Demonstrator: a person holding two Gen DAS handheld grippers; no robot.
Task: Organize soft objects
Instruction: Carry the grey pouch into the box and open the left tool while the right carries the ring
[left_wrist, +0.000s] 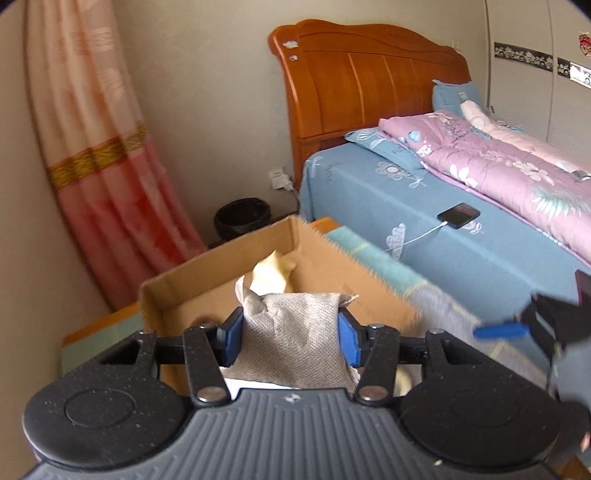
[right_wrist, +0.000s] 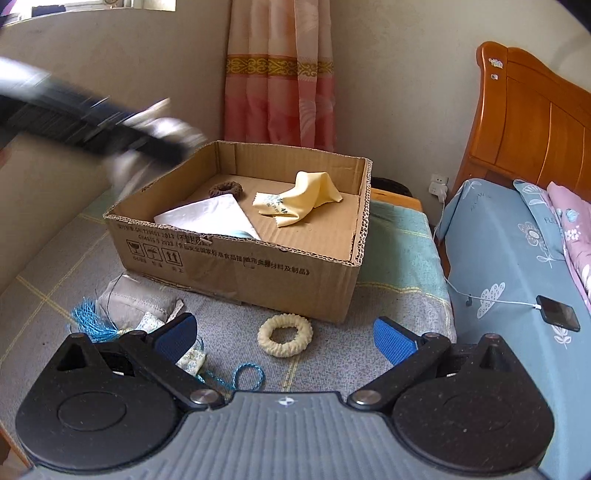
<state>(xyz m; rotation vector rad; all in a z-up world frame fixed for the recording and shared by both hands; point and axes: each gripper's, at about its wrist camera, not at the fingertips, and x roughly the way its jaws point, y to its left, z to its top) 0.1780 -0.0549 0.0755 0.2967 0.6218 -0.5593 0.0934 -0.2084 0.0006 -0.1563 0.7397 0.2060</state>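
The grey pouch (left_wrist: 291, 332) looks light and limp; your left hand-held gripper (left_wrist: 290, 338) is clamped across its middle, above the box (left_wrist: 354, 273). Your right hand-held gripper (right_wrist: 284, 339) is spread, cream ring (right_wrist: 285, 335) at twelve o'clock.

Low surface covered by a green-and-grey checked blanket (right_wrist: 399, 266), centre of right wrist view. On it: open brown cardboard box (right_wrist: 295, 273) mid-frame; cream knitted ring scrunchie (right_wrist: 285, 335) just below the box; grey fabric pouch (right_wrist: 136, 301), blue tasselled cord (right_wrist: 90, 319) and small floral sachet (right_wrist: 192, 360) lower left, bunched together.
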